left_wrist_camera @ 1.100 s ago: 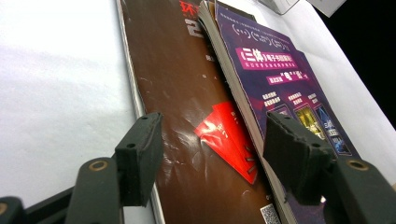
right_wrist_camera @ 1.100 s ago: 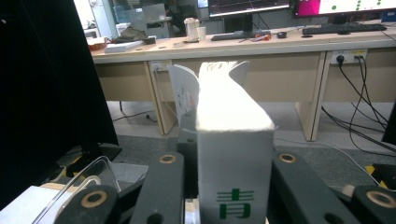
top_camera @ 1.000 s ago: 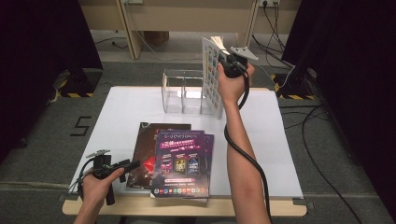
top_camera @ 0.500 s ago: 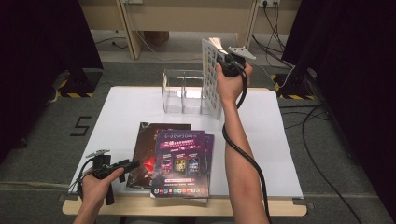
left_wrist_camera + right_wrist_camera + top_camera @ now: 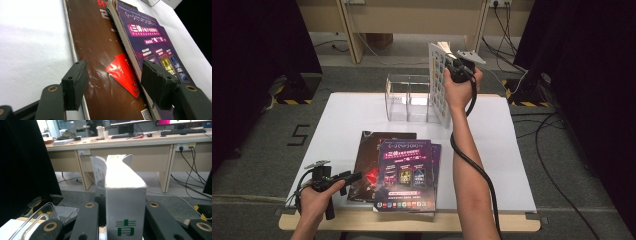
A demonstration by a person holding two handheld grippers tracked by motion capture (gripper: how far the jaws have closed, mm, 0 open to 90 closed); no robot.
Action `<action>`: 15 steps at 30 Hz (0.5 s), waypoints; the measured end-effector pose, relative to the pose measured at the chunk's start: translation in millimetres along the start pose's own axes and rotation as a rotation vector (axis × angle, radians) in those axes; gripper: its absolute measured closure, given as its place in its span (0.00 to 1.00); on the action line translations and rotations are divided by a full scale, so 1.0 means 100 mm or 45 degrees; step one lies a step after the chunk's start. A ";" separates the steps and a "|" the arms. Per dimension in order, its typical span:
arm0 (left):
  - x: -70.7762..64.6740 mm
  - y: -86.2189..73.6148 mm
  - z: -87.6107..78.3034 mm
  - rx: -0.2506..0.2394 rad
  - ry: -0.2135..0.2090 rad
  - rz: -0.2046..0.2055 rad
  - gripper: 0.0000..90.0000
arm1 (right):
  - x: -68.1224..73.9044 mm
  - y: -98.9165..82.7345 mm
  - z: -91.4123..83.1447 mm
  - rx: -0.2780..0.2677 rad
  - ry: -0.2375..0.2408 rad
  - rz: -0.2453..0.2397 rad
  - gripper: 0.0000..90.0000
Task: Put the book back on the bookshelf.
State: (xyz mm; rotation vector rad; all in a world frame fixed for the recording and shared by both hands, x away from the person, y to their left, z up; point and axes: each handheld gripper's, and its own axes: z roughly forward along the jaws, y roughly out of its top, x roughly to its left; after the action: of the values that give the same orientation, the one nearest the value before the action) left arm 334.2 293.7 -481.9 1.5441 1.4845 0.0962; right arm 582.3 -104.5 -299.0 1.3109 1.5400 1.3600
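At the far left of the high view we see the left hand [image 5: 314,197] at the near edge of the table [image 5: 342,120], holding the left gripper [image 5: 354,176] low and level, its tips pointing toward the brown book [image 5: 367,165]. In the left gripper view its jaws stand apart with nothing pressed between them: one pad [image 5: 75,83] sits over the book's left edge and the white tabletop, the other beside the purple book [image 5: 152,47], and the brown cover with its red patch [image 5: 123,73] shows in the gap. So we call these tongs released.

Moving right, the purple book [image 5: 404,172] lies on top of the brown one, covering its right part, both flat near the front of the table.

Behind them, near the far edge, stands a clear rack [image 5: 407,97] with upright dividers.

Just right of the rack we find the white book [image 5: 438,85], held upright and lifted, its lower corner close beside the rack's right end; we cannot tell whether it touches. The right gripper [image 5: 457,67] grips it from above, in the right hand [image 5: 457,92]. In the right gripper view the white spine [image 5: 125,202], with a green character printed on it, sits clamped between the two jaws, its pages fanning open at the far end. These tongs are clenched on the white book
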 end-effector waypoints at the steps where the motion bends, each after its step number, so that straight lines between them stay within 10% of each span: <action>1: 0.00 0.00 0.00 -0.001 -0.001 -0.001 0.41 | 0.00 -0.01 0.00 -0.001 -0.001 -0.008 0.83; 15: -0.02 -0.02 0.01 0.006 -0.005 0.006 0.41 | 0.02 -0.21 -0.11 0.026 -0.027 -0.036 0.82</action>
State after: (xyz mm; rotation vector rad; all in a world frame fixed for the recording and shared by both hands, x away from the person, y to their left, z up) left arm 333.2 291.0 -482.2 1.5508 1.4787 0.0924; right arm 566.3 -104.8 -316.3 1.3065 1.5560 1.3120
